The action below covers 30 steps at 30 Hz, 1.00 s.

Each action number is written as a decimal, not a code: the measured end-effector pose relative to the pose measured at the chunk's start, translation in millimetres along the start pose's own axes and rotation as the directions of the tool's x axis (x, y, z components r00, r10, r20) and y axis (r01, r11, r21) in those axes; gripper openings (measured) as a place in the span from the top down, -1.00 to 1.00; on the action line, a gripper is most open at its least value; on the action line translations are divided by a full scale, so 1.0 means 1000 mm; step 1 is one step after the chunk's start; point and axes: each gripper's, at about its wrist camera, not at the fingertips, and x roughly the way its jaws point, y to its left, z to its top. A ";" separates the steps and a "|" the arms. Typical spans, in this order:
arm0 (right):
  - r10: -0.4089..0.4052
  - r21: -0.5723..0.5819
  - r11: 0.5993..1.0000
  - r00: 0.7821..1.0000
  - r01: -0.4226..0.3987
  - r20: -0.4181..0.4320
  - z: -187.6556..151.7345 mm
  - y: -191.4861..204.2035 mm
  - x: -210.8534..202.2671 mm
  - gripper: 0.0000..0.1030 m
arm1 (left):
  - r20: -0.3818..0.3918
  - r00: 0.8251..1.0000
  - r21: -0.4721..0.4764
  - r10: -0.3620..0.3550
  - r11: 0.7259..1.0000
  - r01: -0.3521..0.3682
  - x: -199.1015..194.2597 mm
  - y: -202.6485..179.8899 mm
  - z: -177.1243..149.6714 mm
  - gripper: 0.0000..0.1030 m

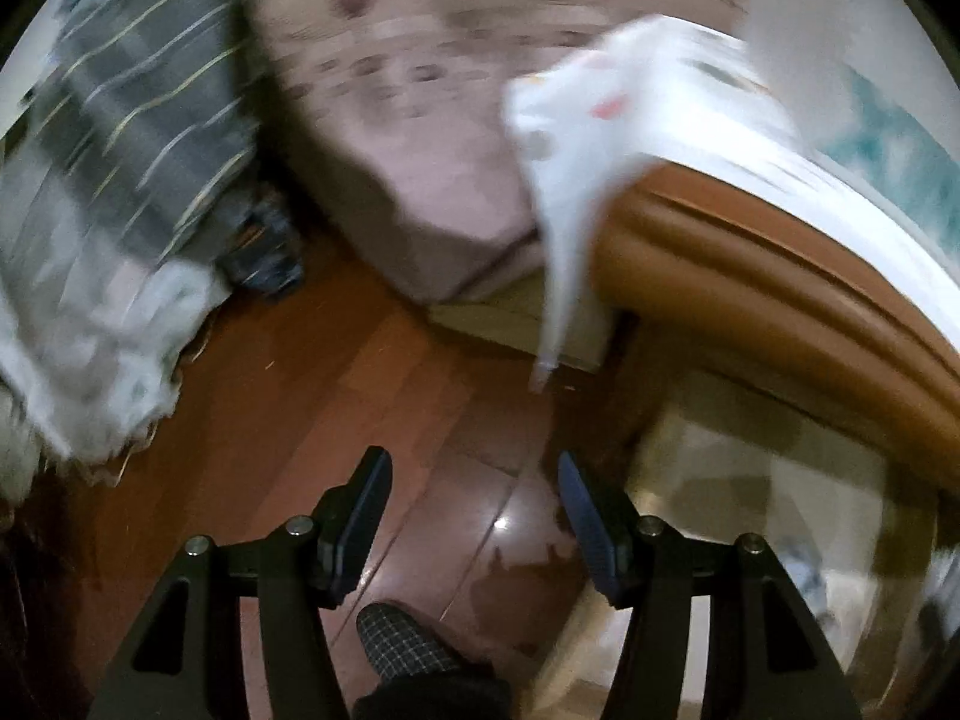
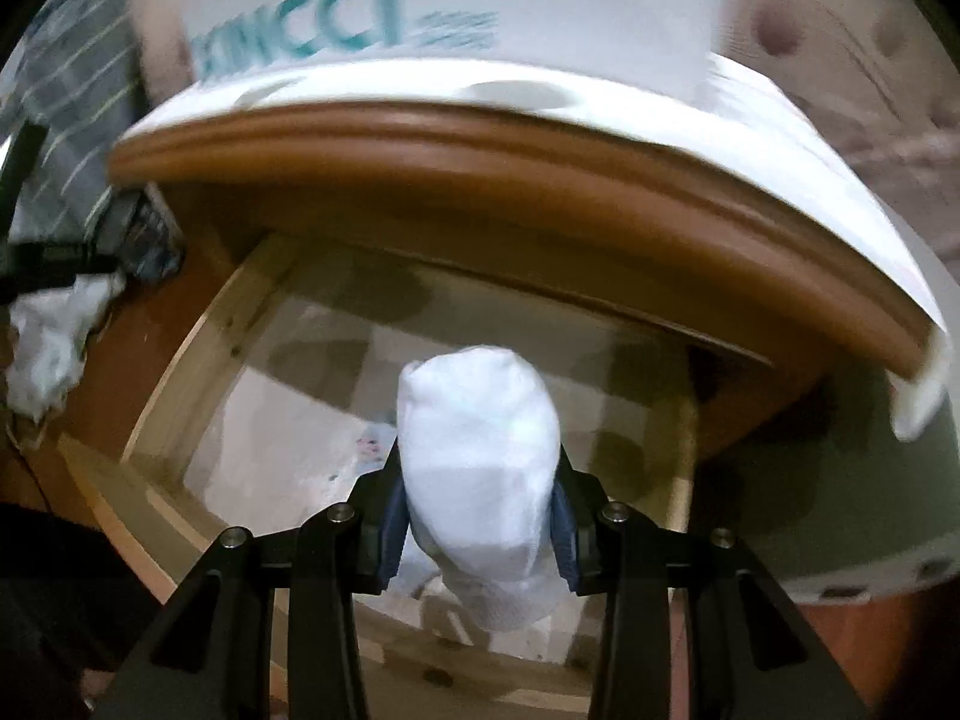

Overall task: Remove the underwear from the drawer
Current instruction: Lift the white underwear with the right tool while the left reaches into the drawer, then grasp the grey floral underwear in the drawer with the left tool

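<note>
- The drawer stands pulled out under a brown wooden top; its pale wood walls frame a light lining with dim patches.
- Inside the drawer, behind the held bundle, lies something pale with small coloured marks; it is too blurred to name.
- The right gripper has its jaws clamped on the underwear, a white rolled bundle that sticks out past the fingertips above the open drawer.
- The left gripper has its jaws apart with nothing between them, over the reddish wood floor.
- A white cloth hangs over the corner of the brown top, its tip dangling toward the floor.
- On the top sits a white box with teal lettering, smeared and cut off by the frame.
- A pinkish dotted bed and a grey striped fabric show in the left view, both heavily blurred.
- A checked slipper is partly hidden between the left gripper's arms at the bottom edge.
- A crumpled white fabric lies at the left edge of the right view; what it is cannot be told.
</note>
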 end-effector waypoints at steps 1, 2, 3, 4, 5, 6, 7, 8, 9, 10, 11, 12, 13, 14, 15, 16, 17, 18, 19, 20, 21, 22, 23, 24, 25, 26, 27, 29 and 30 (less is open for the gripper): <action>-0.004 0.017 1.000 1.000 0.004 0.006 -0.001 -0.002 -0.003 0.29 | -0.002 1.000 0.029 -0.023 0.999 0.023 -0.001 -0.007 -0.002 -0.15; -0.009 0.037 0.999 1.000 0.008 0.015 -0.002 -0.008 -0.007 0.29 | -0.011 0.998 0.063 -0.057 0.996 0.058 -0.001 -0.017 -0.006 -0.15; -0.014 0.055 0.998 1.000 0.013 0.026 -0.003 -0.013 -0.011 0.29 | -0.021 0.996 0.088 -0.082 0.993 0.084 -0.001 -0.024 -0.008 -0.15; -0.019 0.066 0.998 0.999 0.017 0.033 -0.004 -0.017 -0.014 0.29 | -0.038 0.993 0.123 -0.111 0.986 0.115 -0.001 -0.034 -0.012 -0.15; -0.024 0.073 0.997 0.999 0.021 0.039 -0.005 -0.021 -0.018 0.29 | -0.054 0.989 0.149 -0.137 0.978 0.144 -0.001 -0.042 -0.016 -0.15; -0.028 0.080 0.996 0.999 0.024 0.044 -0.006 -0.026 -0.022 0.29 | -0.073 0.984 0.174 -0.165 0.969 0.175 -0.001 -0.050 -0.019 -0.15; -0.032 0.093 0.995 0.998 0.028 0.045 -0.007 -0.029 -0.023 0.29 | -0.093 0.977 0.203 -0.190 0.958 0.205 -0.001 -0.060 -0.024 -0.15; -0.030 0.113 0.993 0.999 0.025 0.045 -0.008 -0.036 -0.027 0.29 | -0.107 0.973 0.227 -0.206 0.947 0.226 -0.001 -0.069 -0.027 -0.15; -0.029 0.140 0.990 0.998 0.022 0.048 -0.009 -0.041 -0.029 0.29 | -0.114 0.969 0.241 -0.218 0.941 0.239 -0.001 -0.075 -0.030 -0.15; -0.038 0.152 0.988 0.998 0.029 0.054 -0.010 -0.045 -0.031 0.29 | -0.121 0.965 0.261 -0.232 0.931 0.256 -0.002 -0.082 -0.032 -0.15; -0.051 0.160 0.986 0.997 0.041 0.058 -0.011 -0.049 -0.032 0.29 | -0.126 0.963 0.278 -0.238 0.923 0.265 -0.002 -0.088 -0.035 -0.15; -0.063 0.167 0.985 0.996 0.052 0.063 -0.011 -0.051 -0.033 0.29 | -0.134 0.960 0.292 -0.247 0.916 0.276 -0.003 -0.094 -0.037 -0.15; -0.070 0.180 0.982 0.995 0.056 0.069 -0.013 -0.056 -0.035 0.29 | -0.147 0.953 0.301 -0.266 0.905 0.300 -0.003 -0.099 -0.039 -0.15; -0.072 0.191 0.980 0.995 0.058 0.072 -0.015 -0.062 -0.039 0.29 | -0.162 0.945 0.307 -0.284 0.896 0.321 -0.003 -0.103 -0.042 -0.15; -0.077 0.201 0.978 0.994 0.061 0.072 -0.017 -0.066 -0.039 0.29 | -0.185 0.935 0.313 -0.302 0.884 0.348 -0.002 -0.109 -0.045 -0.15; -0.087 0.213 0.975 0.994 0.070 0.072 -0.019 -0.070 -0.039 0.29 | -0.196 0.932 0.320 -0.306 0.878 0.356 -0.001 -0.112 -0.048 -0.15; -0.094 0.222 0.972 0.993 0.075 0.074 -0.020 -0.073 -0.040 0.29 | -0.206 0.930 0.332 -0.305 0.872 0.360 -0.001 -0.117 -0.052 -0.15; -0.101 0.229 0.970 0.992 0.081 0.078 -0.021 -0.075 -0.041 0.29 | -0.212 0.929 0.340 -0.303 0.868 0.361 -0.002 -0.123 -0.056 -0.15; -0.117 0.237 0.967 0.990 0.094 0.084 -0.021 -0.078 -0.043 0.29 | -0.216 0.929 0.349 -0.301 0.865 0.361 -0.003 -0.128 -0.059 -0.15; -0.132 0.243 0.964 0.987 0.107 0.091 -0.021 -0.081 -0.045 0.29 | -0.221 0.929 0.362 -0.298 0.859 0.362 -0.003 -0.131 -0.062 -0.15; -0.150 0.245 0.962 0.983 0.122 0.101 -0.021 -0.083 -0.047 0.29 | -0.232 0.927 0.376 -0.295 0.852 0.365 -0.003 -0.138 -0.066 -0.15; -0.169 0.244 0.960 0.979 0.138 0.111 -0.020 -0.085 -0.049 0.29 | -0.239 0.925 0.381 -0.294 0.848 0.368 -0.004 -0.142 -0.070 -0.15; -0.184 0.242 0.958 0.976 0.151 0.119 -0.020 -0.086 -0.050 0.29 | -0.248 0.924 0.387 -0.291 0.845 0.370 -0.005 -0.146 -0.074 -0.15; -0.199 0.245 0.956 0.972 0.164 0.127 -0.020 -0.089 -0.053 0.29 | -0.263 0.921 0.394 -0.289 0.839 0.376 -0.005 -0.153 -0.078 -0.15; -0.204 0.252 0.953 0.970 0.167 0.129 -0.021 -0.091 -0.053 0.29 | -0.271 0.917 0.396 -0.293 0.835 0.383 -0.005 -0.155 -0.081 -0.15; -0.203 0.262 0.951 0.971 0.164 0.128 -0.022 -0.094 -0.054 0.29 | -0.279 0.913 0.397 -0.297 0.831 0.391 -0.006 -0.159 -0.084 -0.15; -0.198 0.273 0.949 0.972 0.158 0.126 -0.023 -0.097 -0.054 0.29 | -0.294 0.909 0.396 -0.296 0.828 0.398 -0.005 -0.165 -0.087 -0.15; -0.196 0.291 0.944 0.973 0.154 0.121 -0.025 -0.102 -0.055 0.29 | -0.309 0.906 0.398 -0.290 0.826 0.401 -0.006 -0.175 -0.090 -0.15; -0.197 0.300 0.942 0.973 0.153 0.123 -0.026 -0.105 -0.057 0.29 | -0.314 0.906 0.404 -0.283 0.824 0.397 -0.006 -0.180 -0.091 -0.15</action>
